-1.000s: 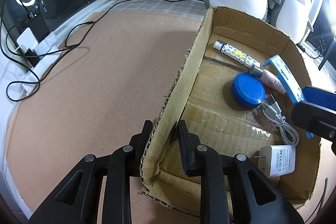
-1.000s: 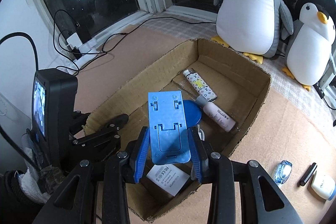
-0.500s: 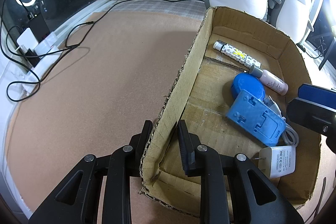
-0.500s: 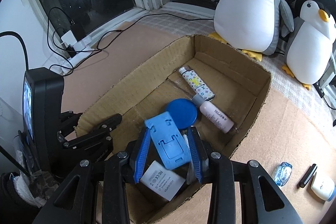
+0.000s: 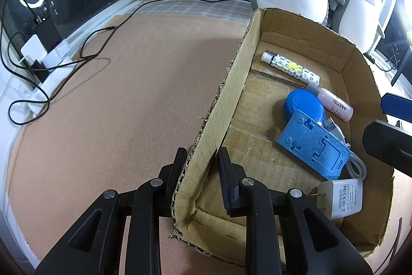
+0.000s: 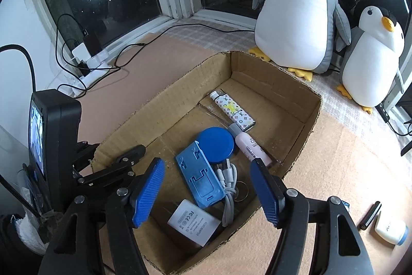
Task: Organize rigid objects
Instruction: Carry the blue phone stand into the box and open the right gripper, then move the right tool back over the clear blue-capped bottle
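Observation:
A shallow cardboard box (image 6: 306, 120) (image 5: 224, 99) holds a blue phone stand (image 6: 199, 178) (image 5: 312, 146), a blue round lid (image 6: 217, 144) (image 5: 302, 105), a patterned lighter (image 6: 233, 111) (image 5: 289, 67), a pink bottle (image 6: 253, 150) (image 5: 334, 105), a white charger (image 6: 194, 222) (image 5: 343, 199) and a white cable (image 6: 229, 187). My left gripper (image 5: 202, 164) is shut on the box's near wall. My right gripper (image 6: 207, 187) is open and empty above the box, over the stand.
Two plush penguins (image 6: 298, 7) (image 6: 373, 56) stand behind the box. A black stick (image 6: 370, 215) and a white bottle (image 6: 391, 227) lie on the mat at the right. A power strip with cables (image 6: 90, 63) lies by the window at the left.
My right gripper lowered the blue phone stand into the box, opened and let it go. The stand now lies flat beside the blue lid. My left gripper has not moved.

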